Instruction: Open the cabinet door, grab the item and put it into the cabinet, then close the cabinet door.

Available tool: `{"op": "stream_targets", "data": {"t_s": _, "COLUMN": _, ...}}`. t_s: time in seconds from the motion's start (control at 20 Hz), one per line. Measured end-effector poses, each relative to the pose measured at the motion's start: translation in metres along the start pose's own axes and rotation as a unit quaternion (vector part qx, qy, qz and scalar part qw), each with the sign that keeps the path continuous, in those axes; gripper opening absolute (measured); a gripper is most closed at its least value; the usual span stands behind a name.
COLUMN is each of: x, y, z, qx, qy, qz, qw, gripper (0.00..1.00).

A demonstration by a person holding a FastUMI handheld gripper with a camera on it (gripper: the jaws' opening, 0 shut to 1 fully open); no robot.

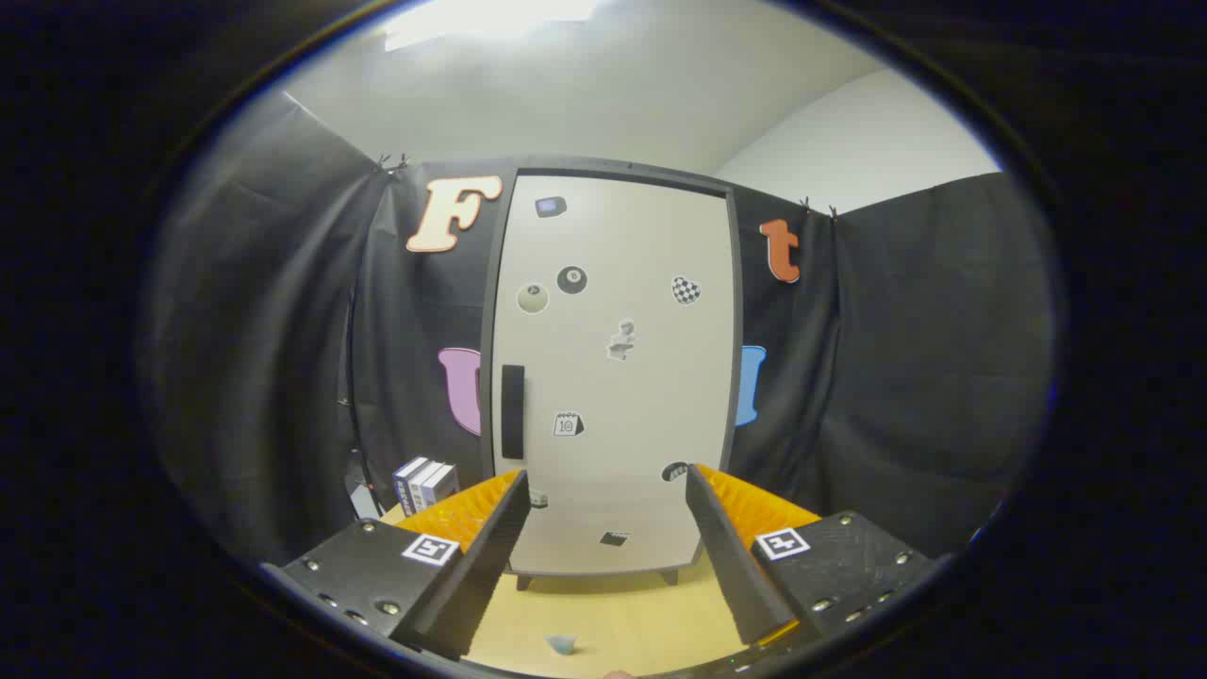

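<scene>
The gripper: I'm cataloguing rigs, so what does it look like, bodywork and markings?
The gripper has two long, flat, blade-like fingers that taper forward, with finely ribbed faces on their outer sides. Each sits on a dark, textured block with small round screws along its edges. Each block carries a square black-and-white fiducial tag. No cables are visible.

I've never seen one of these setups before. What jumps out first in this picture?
The tall pale cabinet standing shut straight ahead, beyond the claw, its door dotted with small stickers and a dark handle on its left edge. Next, the claw's two fingers spread wide open and holding nothing, over a wooden table. A few small boxes stand left of the cabinet.
</scene>
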State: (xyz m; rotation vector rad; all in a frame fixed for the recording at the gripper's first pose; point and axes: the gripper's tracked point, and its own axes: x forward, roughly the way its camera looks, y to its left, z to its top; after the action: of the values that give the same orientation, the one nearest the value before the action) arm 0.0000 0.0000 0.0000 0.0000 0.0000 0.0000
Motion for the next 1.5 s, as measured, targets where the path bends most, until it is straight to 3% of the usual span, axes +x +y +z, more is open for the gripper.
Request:
{"op": "stream_targets", "data": {"t_s": 1.0, "x": 0.025, "y": -0.003, "z": -0.016, "qx": 0.011, "qy": 0.019, "qz": 0.009, "qw": 1.0, "gripper": 0.99}}
{"op": "stream_targets", "data": {"t_s": 1.5, "x": 0.089, "y": 0.055, "z": -0.036, "qx": 0.01, "qy": 0.033, "qz": 0.062, "qw": 0.997, "gripper": 0.99}}
